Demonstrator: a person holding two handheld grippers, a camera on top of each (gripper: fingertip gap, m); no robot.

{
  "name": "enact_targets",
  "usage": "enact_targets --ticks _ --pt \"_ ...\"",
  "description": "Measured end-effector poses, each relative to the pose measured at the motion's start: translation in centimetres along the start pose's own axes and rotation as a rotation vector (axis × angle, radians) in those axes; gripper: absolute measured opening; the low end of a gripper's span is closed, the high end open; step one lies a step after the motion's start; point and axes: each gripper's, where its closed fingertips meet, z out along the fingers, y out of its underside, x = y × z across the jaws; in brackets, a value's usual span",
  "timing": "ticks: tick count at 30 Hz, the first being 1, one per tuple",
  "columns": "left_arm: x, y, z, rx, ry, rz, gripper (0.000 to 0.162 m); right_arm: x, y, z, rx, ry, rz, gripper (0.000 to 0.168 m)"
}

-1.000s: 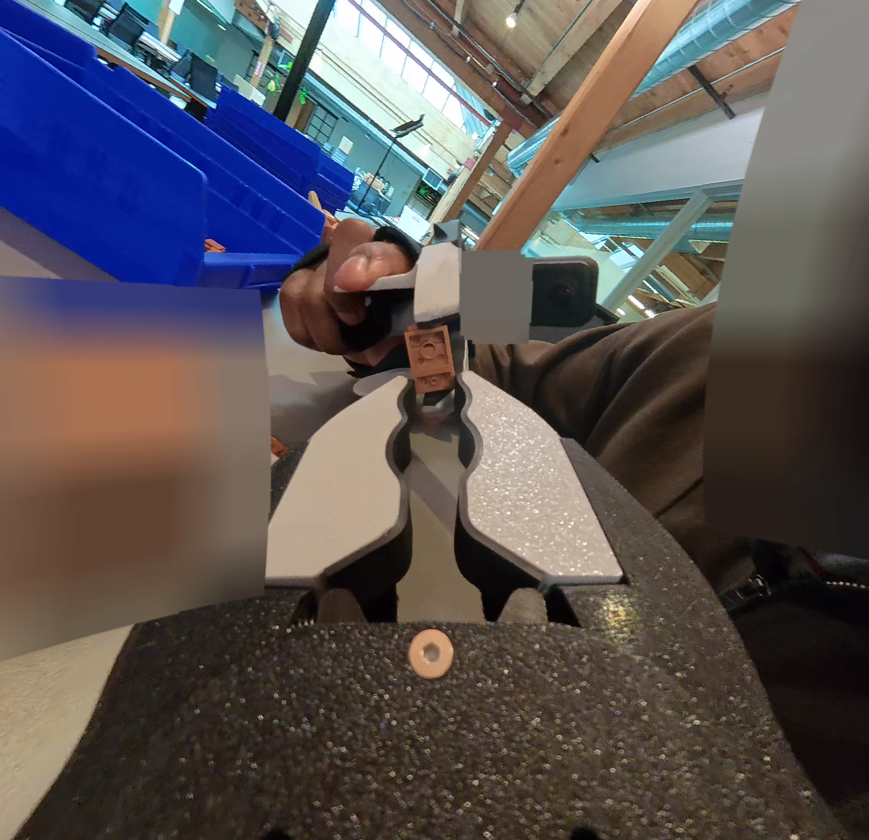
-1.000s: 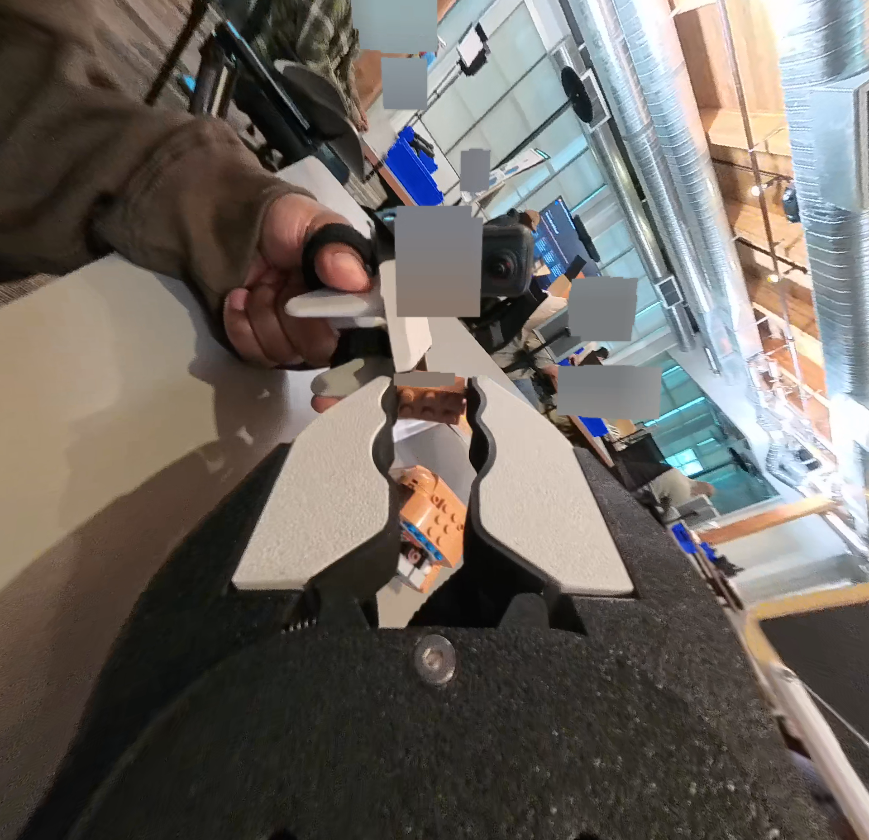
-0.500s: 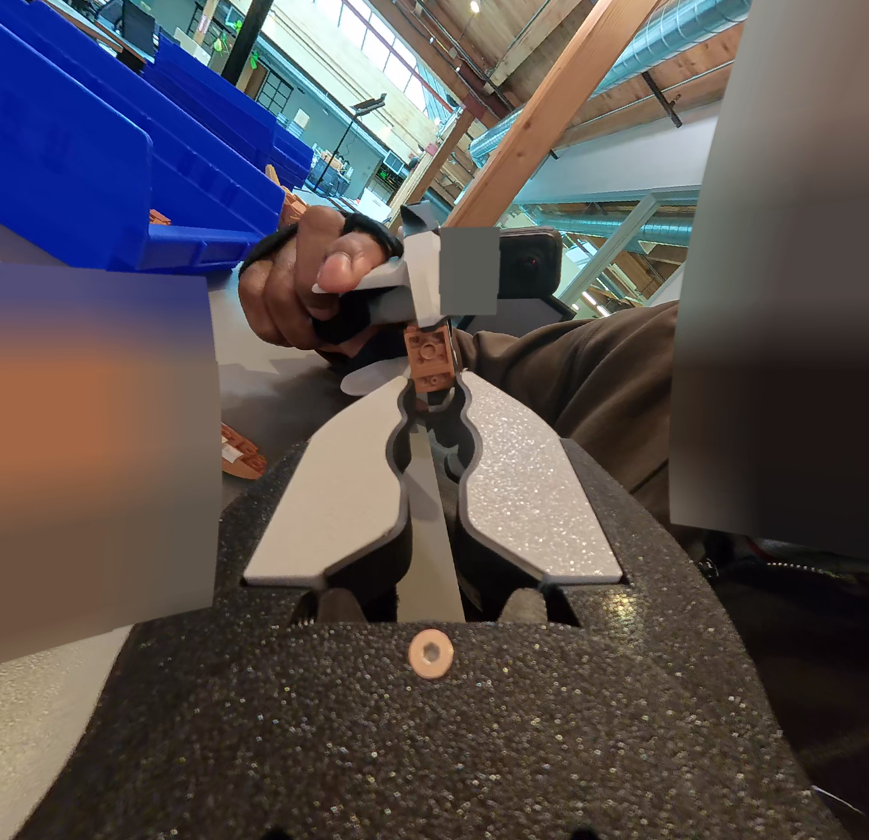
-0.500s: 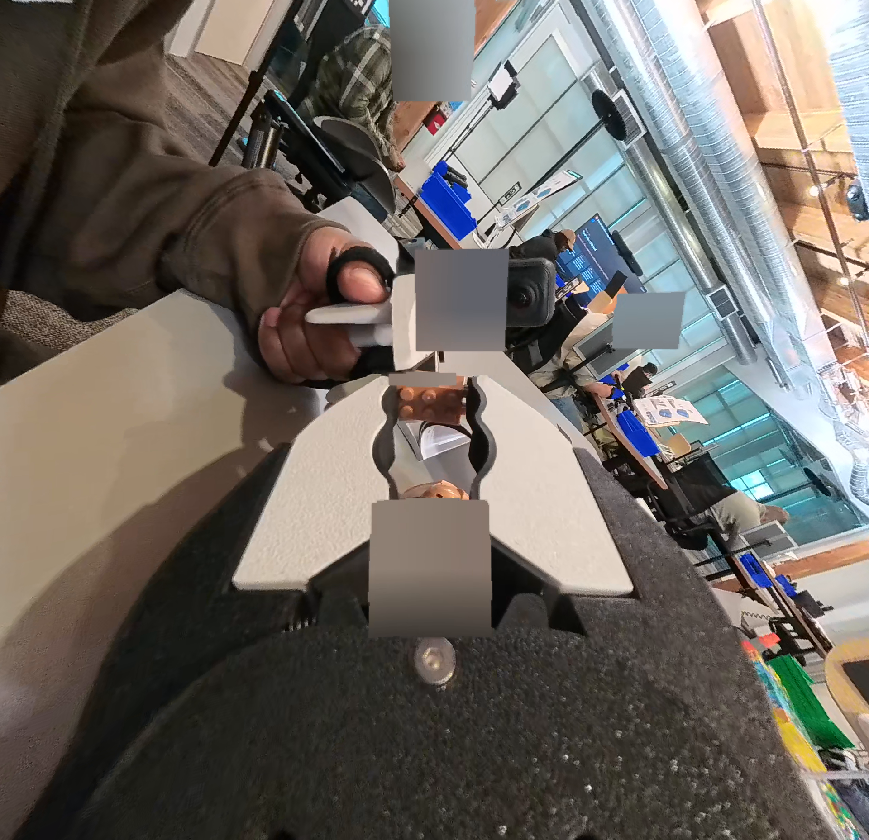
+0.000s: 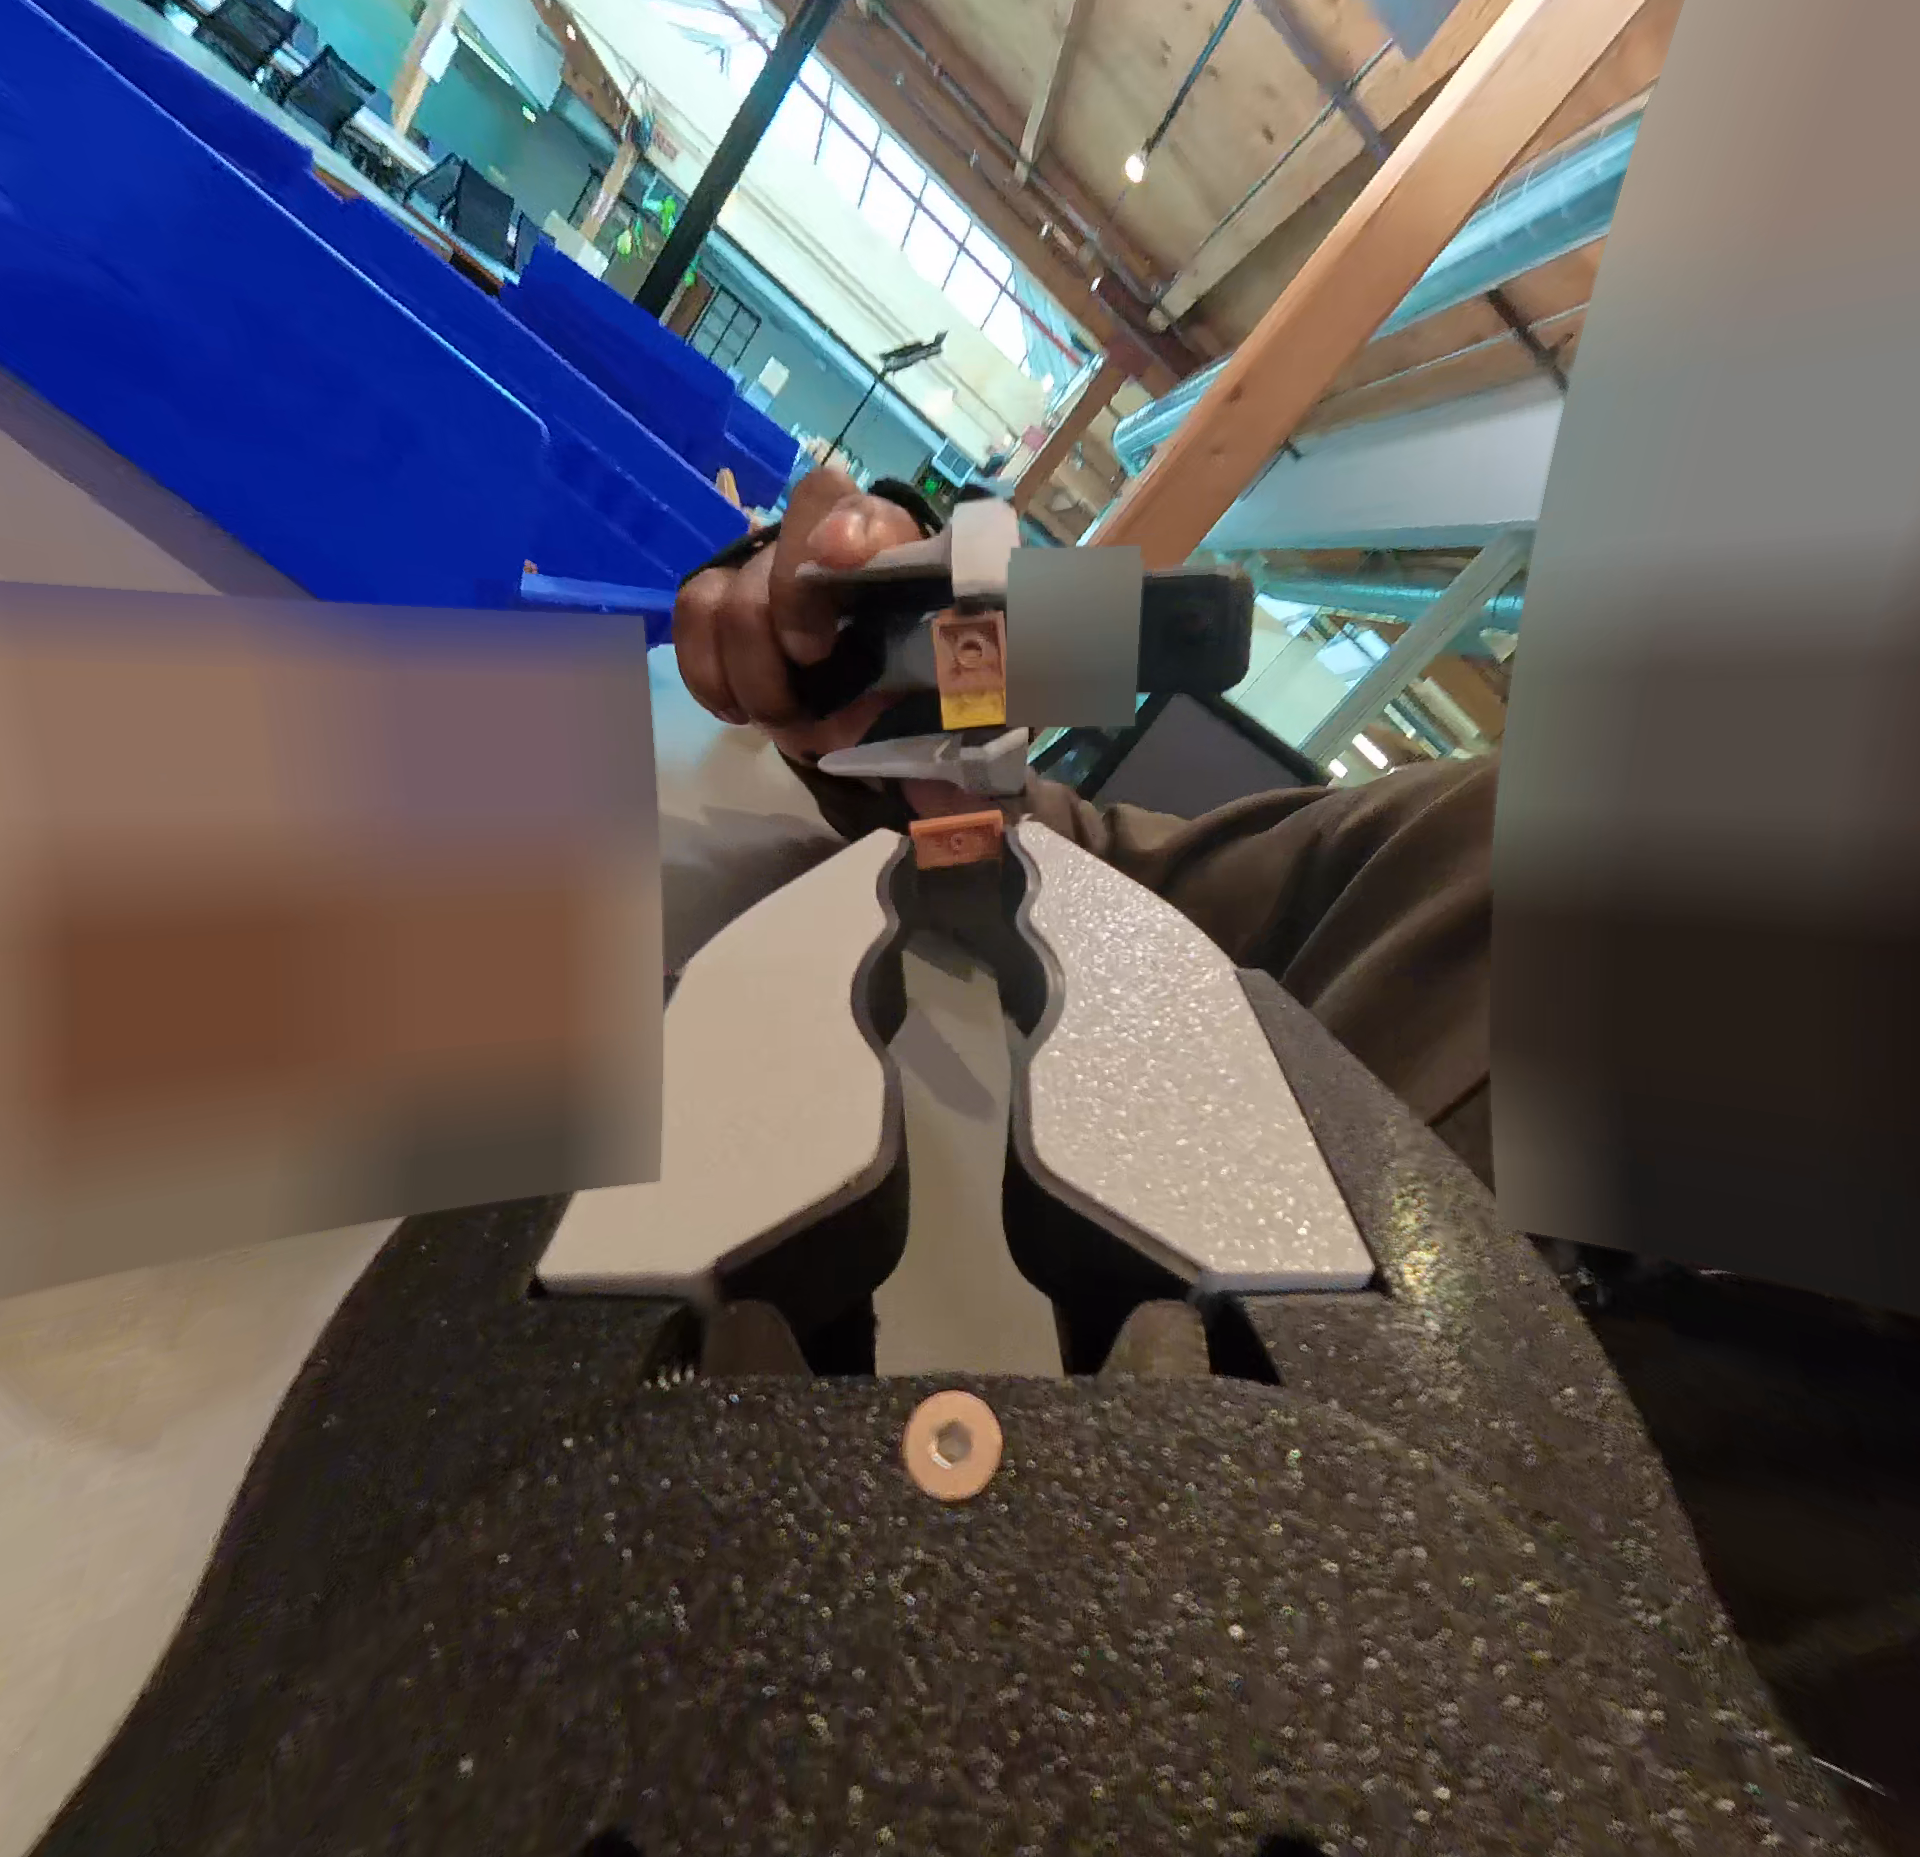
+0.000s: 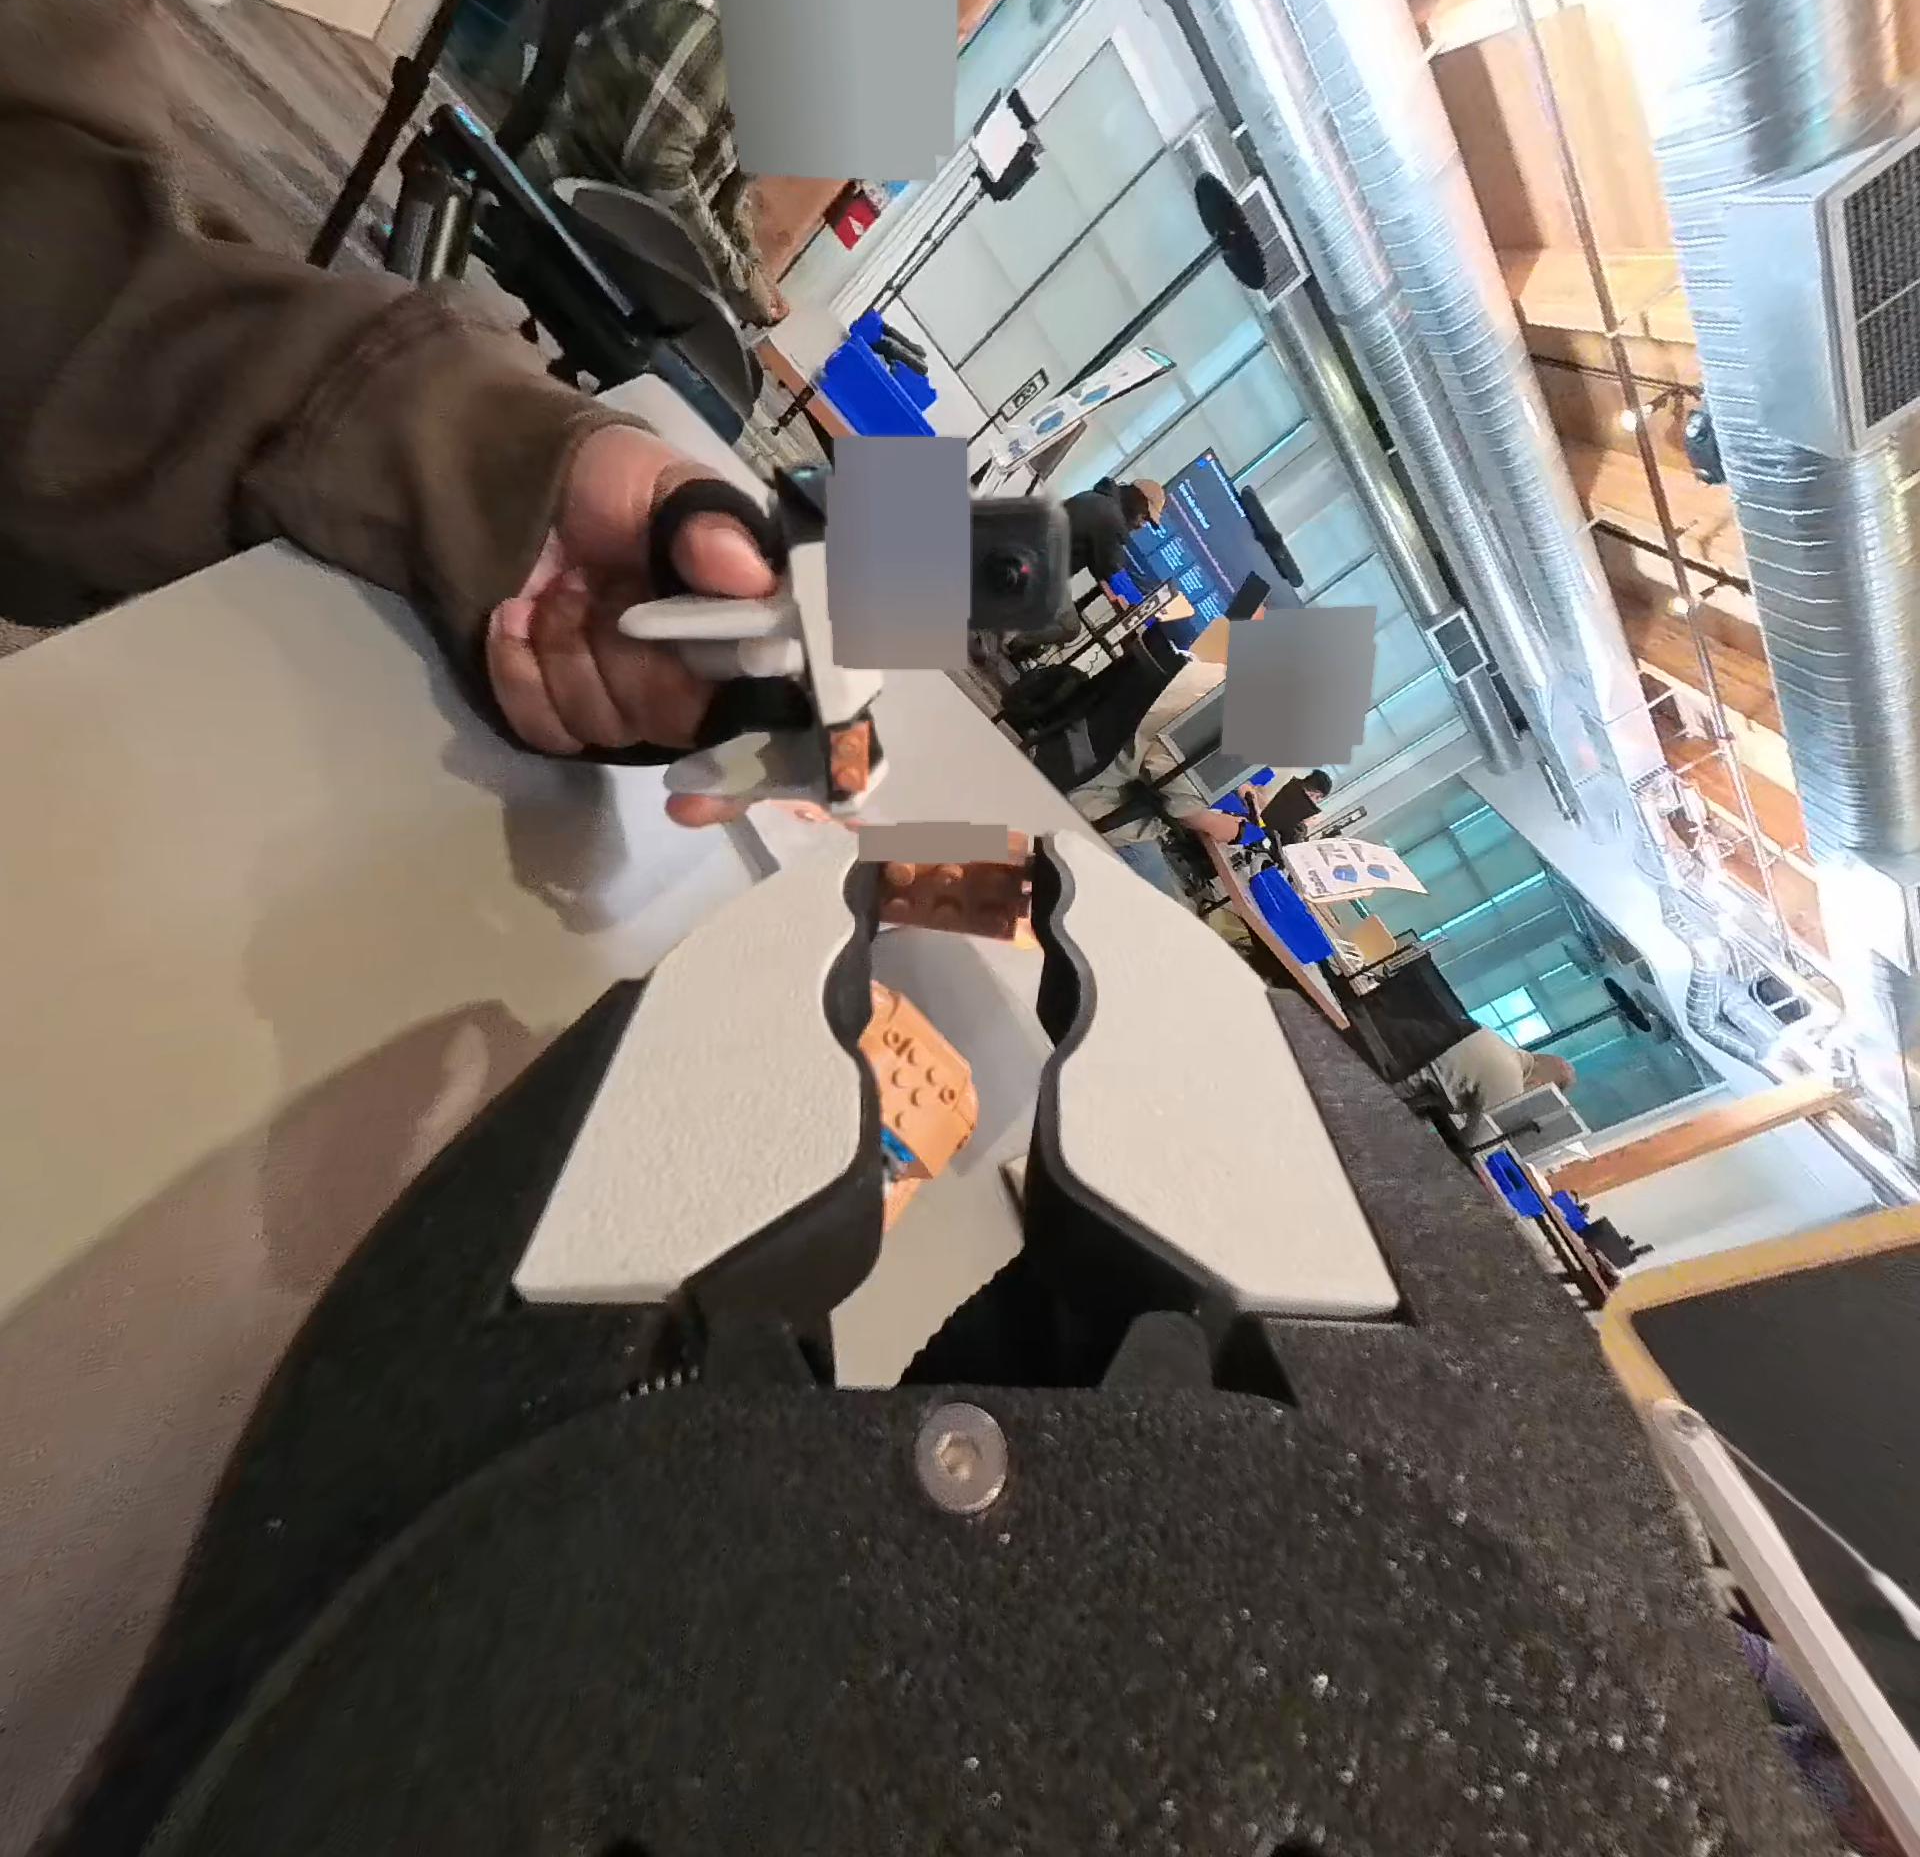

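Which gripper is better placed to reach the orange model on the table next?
Right, probably: the orange model lies just beneath the right gripper, though its fingers clamp a brown brick. Left view misses it.

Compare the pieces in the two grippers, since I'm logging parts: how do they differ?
The left gripper pinches a thin orange plate; the right gripper clamps a thicker brown brick with studs showing. The plate needs a narrow gap; the brick spreads its jaws wider. Both are toy building pieces held at the fingertips.
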Motion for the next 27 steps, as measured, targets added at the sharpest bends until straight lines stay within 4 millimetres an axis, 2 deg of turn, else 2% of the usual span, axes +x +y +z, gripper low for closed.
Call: enact_targets --ticks 4,6,10,12,14,16,19,21,24,27 --pt "0.0 -0.3 -0.2 0.023 0.009 -0.003 0.016 -1.6 1.0 0.4 -0.067 -0.091 0.002 0.027" --pt "-0.1 -0.7 -0.4 0.047 0.005 -0.006 0.015 -3.9 1.5 0.8 -0.114 -0.228 0.061 0.027" --pt "0.0 -0.2 0.0 0.019 0.006 0.004 0.015 -8.9 4.0 1.0 -0.300 -0.477 0.094 0.028" --pt "0.1 -0.1 0.0 0.015 0.013 0.003 0.015 -10.3 4.8 0.9 -0.362 -0.545 0.117 0.028" --pt "0.1 -0.2 0.0 0.024 0.018 -0.004 0.016 -10.9 5.7 0.8 -0.412 -0.566 0.116 0.028" --pt "0.2 -0.4 -0.1 0.038 0.032 -0.014 0.016 -10.8 5.9 0.9 -0.419 -0.550 0.097 0.032" --pt "0.3 -0.9 -0.4 0.071 0.054 -0.034 0.016 -9.3 5.2 1.2 -0.377 -0.477 0.086 0.038" --pt "0.4 -1.1 -0.5 0.093 0.065 -0.049 0.016 -7.1 4.6 1.7 -0.333 -0.348 0.035 0.039" --pt "0.5 -1.0 -0.2 0.084 0.080 -0.058 0.016 -2.8 2.3 2.1 -0.221 -0.075 -0.053 0.038" --pt "0.4 -0.2 0.5 0.033 0.048 -0.029 0.016 -1.6 0.7 2.2 -0.164 0.019 -0.088 0.034"
